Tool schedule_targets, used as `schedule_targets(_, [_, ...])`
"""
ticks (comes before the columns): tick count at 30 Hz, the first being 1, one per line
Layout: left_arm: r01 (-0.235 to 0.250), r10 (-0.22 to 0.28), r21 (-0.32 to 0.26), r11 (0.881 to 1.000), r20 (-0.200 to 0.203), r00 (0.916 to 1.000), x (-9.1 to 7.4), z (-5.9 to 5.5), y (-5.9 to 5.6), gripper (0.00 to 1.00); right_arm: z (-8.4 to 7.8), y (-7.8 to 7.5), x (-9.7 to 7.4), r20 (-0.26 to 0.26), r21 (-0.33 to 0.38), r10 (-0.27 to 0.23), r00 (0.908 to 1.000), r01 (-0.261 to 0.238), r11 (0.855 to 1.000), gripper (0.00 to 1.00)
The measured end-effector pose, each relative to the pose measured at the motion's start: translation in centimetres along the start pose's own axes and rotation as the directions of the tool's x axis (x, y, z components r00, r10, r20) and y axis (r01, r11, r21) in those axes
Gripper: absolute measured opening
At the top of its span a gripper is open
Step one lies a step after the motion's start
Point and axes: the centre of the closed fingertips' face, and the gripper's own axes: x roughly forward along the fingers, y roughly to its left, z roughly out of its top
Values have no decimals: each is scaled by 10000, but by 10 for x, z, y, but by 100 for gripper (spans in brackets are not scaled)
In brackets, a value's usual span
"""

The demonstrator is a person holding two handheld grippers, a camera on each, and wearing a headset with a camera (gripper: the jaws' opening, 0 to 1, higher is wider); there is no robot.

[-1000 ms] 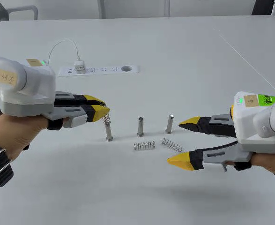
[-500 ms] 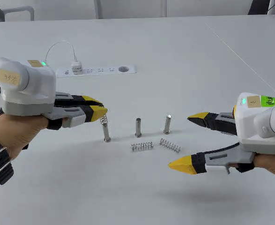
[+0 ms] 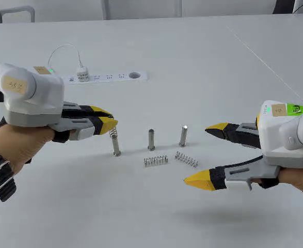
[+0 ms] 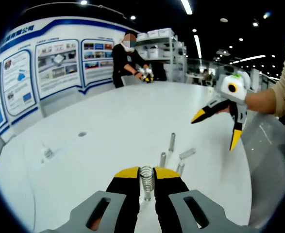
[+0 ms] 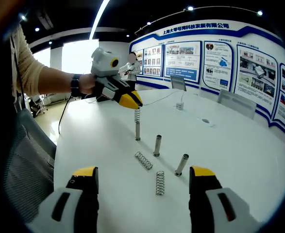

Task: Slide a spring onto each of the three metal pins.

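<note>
The left gripper (image 3: 110,123) pinched a spring (image 3: 113,133) upright atop the left pin (image 3: 116,147); the right gripper view showed them in line. The right gripper (image 3: 197,155) gaped wide, empty.

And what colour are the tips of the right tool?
Yellow, on the right tool; head view shows best.

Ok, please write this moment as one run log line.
left gripper: shut on spring, at left pin top | right gripper: open | two springs loose | two pins bare

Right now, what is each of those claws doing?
Left gripper: closed on a spring at the top of a pin.
Right gripper: open, holding nothing.
</note>
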Motion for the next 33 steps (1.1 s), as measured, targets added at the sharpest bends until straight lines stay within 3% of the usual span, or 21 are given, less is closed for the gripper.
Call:
schedule_targets(16, [18, -18, -49, 10000, -77, 10000, 5, -5, 2, 9, -2, 2, 2, -59, 44, 86, 9999, -86, 10000, 77])
schedule_targets(33, [68, -69, -26, 10000, -267, 9996, 14, -21, -1, 9, -3, 2, 4, -38, 130, 135, 9999, -135, 9998, 76])
